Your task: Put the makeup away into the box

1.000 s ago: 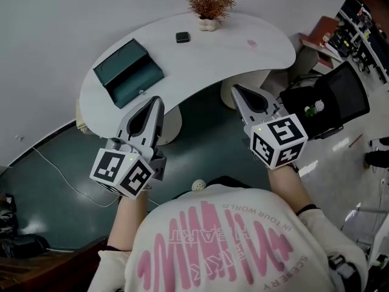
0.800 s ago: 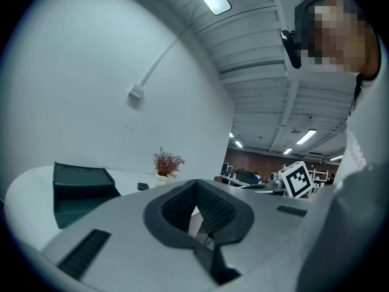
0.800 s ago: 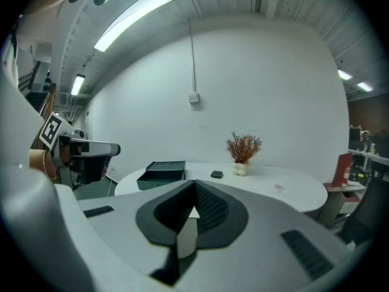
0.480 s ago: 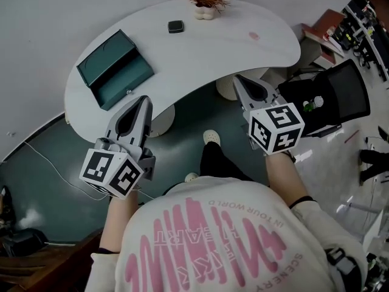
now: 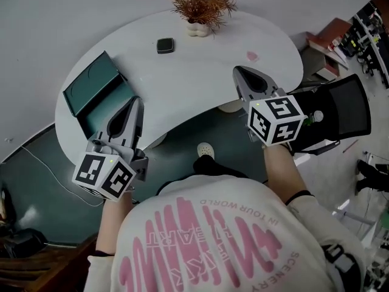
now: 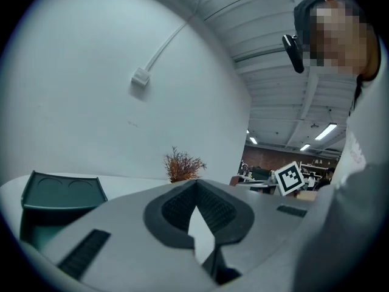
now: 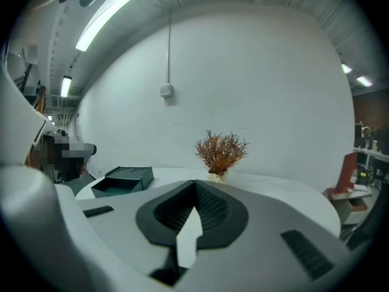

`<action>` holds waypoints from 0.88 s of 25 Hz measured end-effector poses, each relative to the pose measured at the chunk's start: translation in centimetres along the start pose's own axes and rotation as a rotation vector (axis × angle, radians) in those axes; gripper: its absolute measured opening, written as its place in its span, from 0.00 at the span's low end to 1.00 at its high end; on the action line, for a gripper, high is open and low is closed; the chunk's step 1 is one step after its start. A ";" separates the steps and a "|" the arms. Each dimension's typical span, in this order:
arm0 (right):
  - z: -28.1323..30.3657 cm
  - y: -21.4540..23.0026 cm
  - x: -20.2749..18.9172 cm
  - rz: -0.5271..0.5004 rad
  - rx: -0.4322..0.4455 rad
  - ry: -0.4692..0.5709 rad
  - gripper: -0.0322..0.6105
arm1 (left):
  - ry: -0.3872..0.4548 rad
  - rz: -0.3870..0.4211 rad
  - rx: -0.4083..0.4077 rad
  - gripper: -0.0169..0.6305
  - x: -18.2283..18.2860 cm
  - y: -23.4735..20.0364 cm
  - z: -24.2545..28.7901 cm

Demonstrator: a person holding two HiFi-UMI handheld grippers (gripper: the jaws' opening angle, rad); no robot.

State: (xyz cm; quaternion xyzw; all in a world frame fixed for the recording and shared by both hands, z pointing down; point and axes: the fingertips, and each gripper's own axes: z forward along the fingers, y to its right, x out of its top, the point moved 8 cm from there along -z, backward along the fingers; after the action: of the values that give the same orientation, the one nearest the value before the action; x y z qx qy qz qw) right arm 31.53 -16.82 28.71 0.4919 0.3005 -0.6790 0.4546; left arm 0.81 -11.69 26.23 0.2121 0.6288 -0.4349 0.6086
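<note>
Both tongs pressed together and empty at the near edge of the curved white table [image 5: 200, 78].

At the left of the frame the dark green rectangular box [image 5: 91, 93] stands open, lid raised; only its green lining shows inside. The small black square makeup compact [image 5: 165, 45] lies on the tabletop at upper centre, well apart from the box, near the dried plant in a white pot [image 5: 200, 8]. The left gripper [image 5: 135, 100] hangs just beside the box. The right gripper [image 5: 239, 70] is at centre right.
</note>
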 end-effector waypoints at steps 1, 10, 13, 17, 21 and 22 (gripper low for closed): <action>0.6 1.0 0.2 0.006 -0.003 -0.002 0.05 | -0.004 -0.002 0.007 0.03 0.2 -0.2 0.9; 5.7 9.5 -2.5 0.067 -0.027 -0.108 0.05 | -0.017 -0.013 0.052 0.03 0.7 -0.8 7.8; 6.9 11.4 -4.2 0.052 -0.027 -0.160 0.08 | -0.014 -0.004 0.049 0.03 0.7 -0.6 10.0; 8.2 14.1 -5.7 0.034 -0.039 -0.216 0.27 | -0.020 -0.004 0.040 0.03 0.4 -0.3 12.6; 9.3 16.2 -6.6 0.044 -0.051 -0.250 0.33 | -0.028 -0.009 0.043 0.03 0.2 -0.4 14.4; 9.5 16.7 -6.8 0.045 -0.054 -0.259 0.34 | -0.031 -0.010 0.045 0.03 0.1 -0.5 14.7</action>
State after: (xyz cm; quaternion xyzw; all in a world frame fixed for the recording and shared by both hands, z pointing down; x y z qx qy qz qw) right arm 43.68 -29.54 38.98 0.3944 0.2464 -0.7179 0.5180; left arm 8.95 -23.83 28.03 0.2160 0.6105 -0.4551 0.6111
